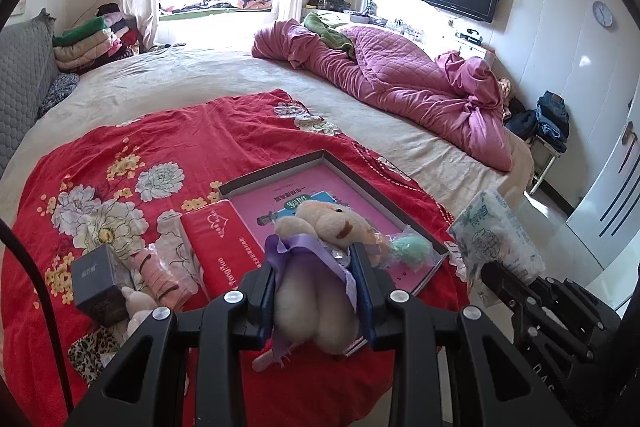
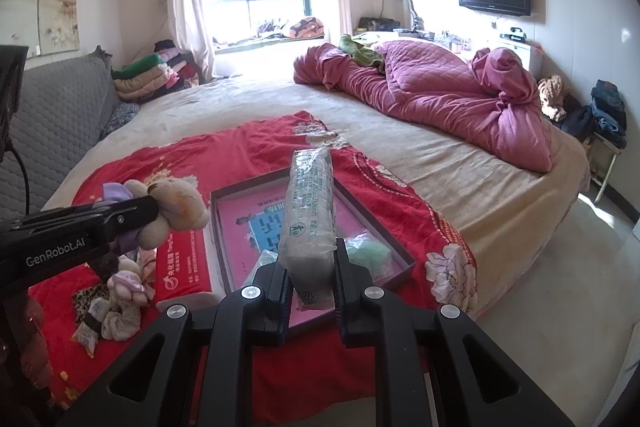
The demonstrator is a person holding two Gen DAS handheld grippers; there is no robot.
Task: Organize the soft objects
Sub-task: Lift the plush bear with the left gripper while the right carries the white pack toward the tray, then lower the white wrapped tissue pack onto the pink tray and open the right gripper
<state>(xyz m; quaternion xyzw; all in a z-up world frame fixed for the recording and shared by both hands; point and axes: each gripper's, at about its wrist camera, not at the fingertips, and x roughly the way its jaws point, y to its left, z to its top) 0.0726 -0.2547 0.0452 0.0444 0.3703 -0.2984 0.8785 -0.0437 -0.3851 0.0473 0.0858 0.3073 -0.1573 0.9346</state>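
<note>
My left gripper (image 1: 314,259) is shut on a beige plush bear (image 1: 324,223) with a purple ribbon. It holds the bear above the near edge of a shallow pink-lined box (image 1: 276,169) on the red floral blanket. My right gripper (image 2: 310,259) is shut on a clear-wrapped tissue pack (image 2: 308,203), held upright over the same box (image 2: 218,223). In the right wrist view the bear (image 2: 180,203) hangs at the left in the left gripper (image 2: 154,205). In the left wrist view the tissue pack (image 1: 496,239) shows at the right. A green puff in a plastic bag (image 1: 412,249) lies in the box's near right corner.
A red tissue pack (image 1: 216,247) lies left of the box. Beside it are a pink item in plastic (image 1: 160,271), a grey carton (image 1: 100,279), small plush toys (image 2: 124,291) and leopard-print cloth (image 1: 92,351). A crumpled pink quilt (image 1: 400,75) covers the bed's far right. Floor lies to the right.
</note>
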